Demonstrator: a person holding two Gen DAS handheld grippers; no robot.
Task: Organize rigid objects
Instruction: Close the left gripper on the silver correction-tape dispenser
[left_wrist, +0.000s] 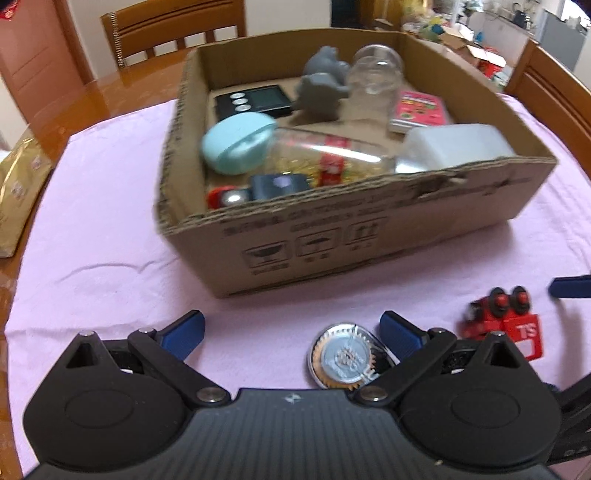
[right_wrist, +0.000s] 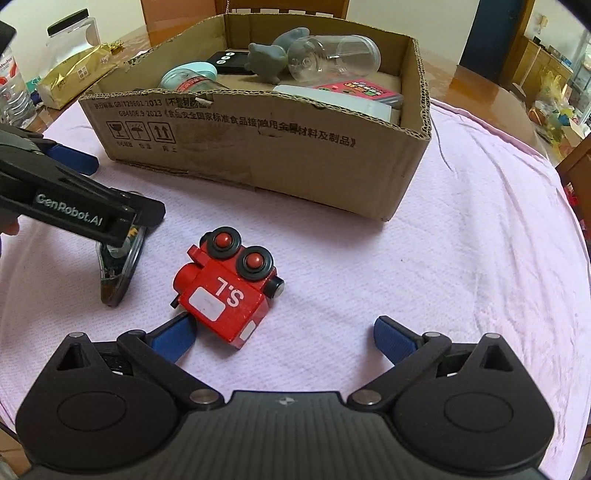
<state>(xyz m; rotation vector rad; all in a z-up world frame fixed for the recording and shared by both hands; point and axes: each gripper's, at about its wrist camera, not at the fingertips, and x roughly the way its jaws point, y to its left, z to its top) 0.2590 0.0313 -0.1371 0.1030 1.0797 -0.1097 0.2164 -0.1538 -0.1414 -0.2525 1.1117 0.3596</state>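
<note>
A cardboard box (left_wrist: 369, 236) (right_wrist: 258, 147) stands on the pink cloth and holds a teal case (left_wrist: 236, 142), a clear bottle (left_wrist: 332, 151), a grey figurine (left_wrist: 321, 85), a clear jar (left_wrist: 373, 81), a black device and a white container. My left gripper (left_wrist: 293, 332) is open above the cloth; a round clear disc with gears (left_wrist: 343, 356) lies just inside its right finger. A red toy train (right_wrist: 225, 284) (left_wrist: 502, 325) lies on its side. My right gripper (right_wrist: 284, 336) is open, with its left finger touching the train.
A gold packet (left_wrist: 18, 184) (right_wrist: 70, 77) lies at the left table edge, with a plastic jar (right_wrist: 74, 33) behind it. Wooden chairs (left_wrist: 173, 29) stand beyond the table. The left gripper shows in the right wrist view (right_wrist: 74, 206) over the disc.
</note>
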